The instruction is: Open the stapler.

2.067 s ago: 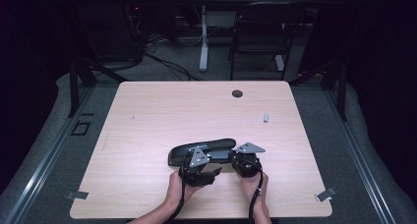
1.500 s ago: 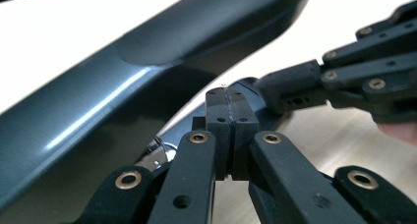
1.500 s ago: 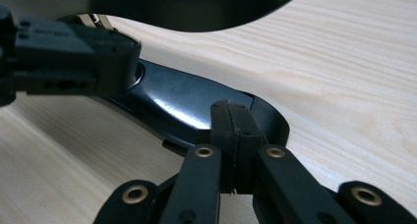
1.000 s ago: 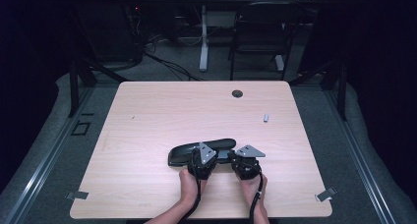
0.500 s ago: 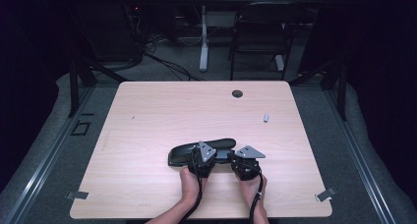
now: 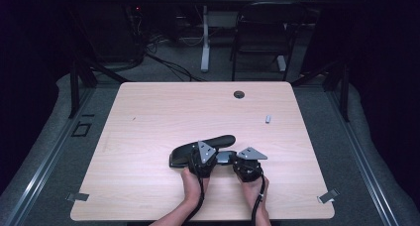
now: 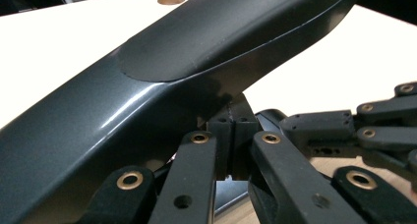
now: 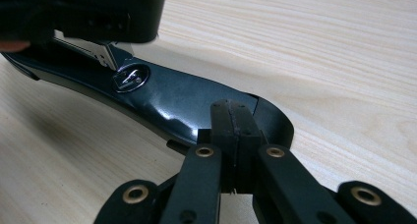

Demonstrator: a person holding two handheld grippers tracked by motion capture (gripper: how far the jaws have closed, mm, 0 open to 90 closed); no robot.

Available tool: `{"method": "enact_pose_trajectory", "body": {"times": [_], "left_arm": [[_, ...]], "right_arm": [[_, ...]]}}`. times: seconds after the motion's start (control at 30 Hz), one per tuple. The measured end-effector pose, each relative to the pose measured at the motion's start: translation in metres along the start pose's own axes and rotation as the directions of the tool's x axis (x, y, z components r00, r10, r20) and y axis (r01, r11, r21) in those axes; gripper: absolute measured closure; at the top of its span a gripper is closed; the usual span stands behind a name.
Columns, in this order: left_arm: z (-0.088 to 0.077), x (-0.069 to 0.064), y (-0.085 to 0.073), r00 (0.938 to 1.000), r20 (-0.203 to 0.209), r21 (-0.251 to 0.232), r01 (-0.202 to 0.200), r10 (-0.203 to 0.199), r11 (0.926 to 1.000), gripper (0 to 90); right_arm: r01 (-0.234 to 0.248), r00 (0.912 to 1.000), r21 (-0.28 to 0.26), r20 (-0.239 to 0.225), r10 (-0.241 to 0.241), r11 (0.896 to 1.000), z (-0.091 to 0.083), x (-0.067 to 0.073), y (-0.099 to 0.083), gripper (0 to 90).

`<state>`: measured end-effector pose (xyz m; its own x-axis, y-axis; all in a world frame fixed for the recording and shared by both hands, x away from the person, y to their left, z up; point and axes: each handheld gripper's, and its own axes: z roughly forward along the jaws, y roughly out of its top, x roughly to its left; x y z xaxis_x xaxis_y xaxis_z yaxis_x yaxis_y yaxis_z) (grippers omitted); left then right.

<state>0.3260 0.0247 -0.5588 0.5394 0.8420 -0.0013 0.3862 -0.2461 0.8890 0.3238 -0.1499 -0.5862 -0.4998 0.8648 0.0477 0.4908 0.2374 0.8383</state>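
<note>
A long black stapler lies near the front middle of the wooden table. Its upper arm is raised off its base. My left gripper sits at the stapler's near side. In the left gripper view its jaws are shut together, tips just under the raised arm. My right gripper is at the stapler's right end. Its shut tips rest over the glossy base, close behind the round anvil plate. I see nothing held between either pair of jaws.
A small grey piece lies on the right part of the table. A dark round grommet sits at the far edge. Metal clips stick out at the front corners. A chair and cables stand beyond the table.
Two seconds ago the left gripper sat slightly further left; it has shifted a little right along the stapler. Over the last second both hands and the stapler hold still.
</note>
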Motion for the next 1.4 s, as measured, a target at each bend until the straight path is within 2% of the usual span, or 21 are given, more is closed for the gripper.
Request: {"method": "enact_pose_trajectory", "body": {"times": [0.2, 0.8, 1.07, 1.4], "left_arm": [[-0.004, 0.002, 0.004, 1.0, -0.006, -0.027, 0.005, -0.005, 0.9996, 90.0], [-0.017, 0.014, 0.016, 0.9998, -0.018, -0.059, -0.004, 0.003, 0.9982, 90.0], [-0.025, 0.02, 0.02, 0.9995, -0.02, -0.087, 0.021, -0.023, 0.996, 90.0], [-0.033, 0.027, 0.023, 0.9992, -0.028, -0.105, 0.026, -0.029, 0.9941, 90.0]], "right_arm": [[-0.001, 1.0, -0.001, -0.002, 0.001, 1.0, 0.0, 0.0, 0.0, 90.0], [0.003, 0.9999, -0.004, -0.01, -0.003, 1.0, 0.0, 0.0, 0.0, 90.0], [0.001, 0.9999, 0.005, -0.015, -0.001, 1.0, 0.0, 0.0, 0.0, 90.0], [0.0, 0.9998, 0.011, -0.019, 0.0, 1.0, 0.0, -0.002, 0.0, 90.0]]}}
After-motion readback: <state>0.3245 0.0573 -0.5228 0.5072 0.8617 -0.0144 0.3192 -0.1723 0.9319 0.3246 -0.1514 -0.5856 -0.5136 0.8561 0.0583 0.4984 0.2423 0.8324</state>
